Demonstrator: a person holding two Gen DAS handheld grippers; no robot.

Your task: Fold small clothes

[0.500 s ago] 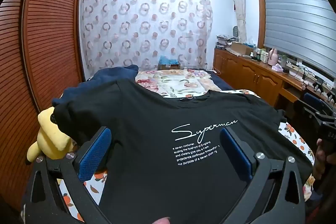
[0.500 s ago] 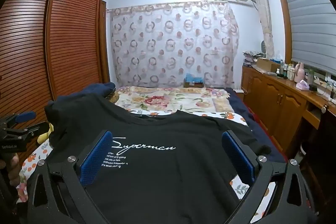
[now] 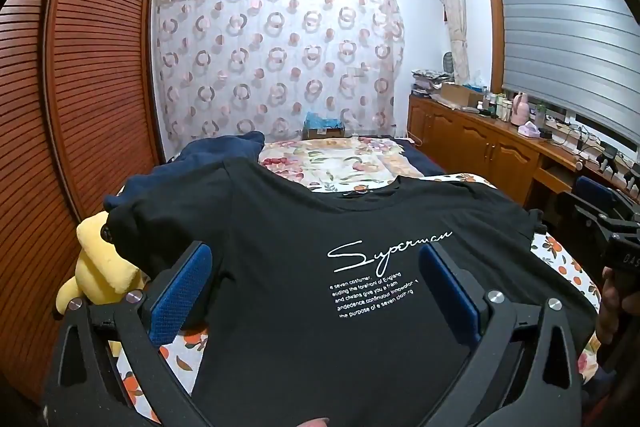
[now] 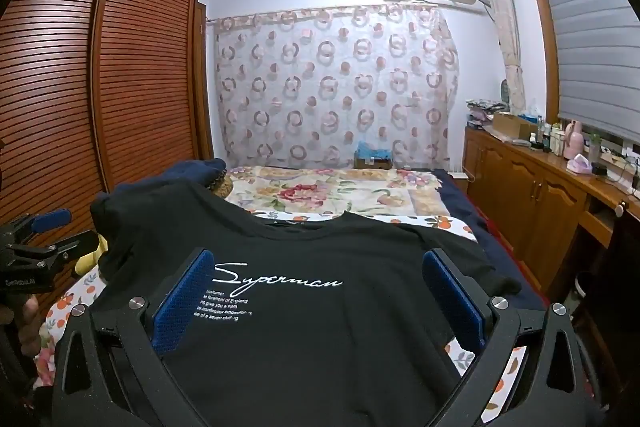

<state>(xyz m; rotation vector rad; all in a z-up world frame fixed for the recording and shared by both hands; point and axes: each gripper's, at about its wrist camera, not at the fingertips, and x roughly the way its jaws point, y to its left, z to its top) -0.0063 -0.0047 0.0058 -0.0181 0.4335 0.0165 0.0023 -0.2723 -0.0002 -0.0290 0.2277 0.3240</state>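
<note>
A black T-shirt with white "Superman" print lies spread face up on the bed, neck away from me. It also shows in the right wrist view. My left gripper is open above the shirt's left half, its blue pads wide apart and holding nothing. My right gripper is open above the shirt's right half, also empty. The right gripper shows at the right edge of the left wrist view, and the left gripper at the left edge of the right wrist view.
The bed has a floral sheet. A dark blue garment lies beyond the shirt's left sleeve. A yellow plush toy sits at the bed's left. A louvred wardrobe stands left, and a wooden cabinet right.
Both views have tilted up slightly. The shirt lies as before and both grippers stay open.
</note>
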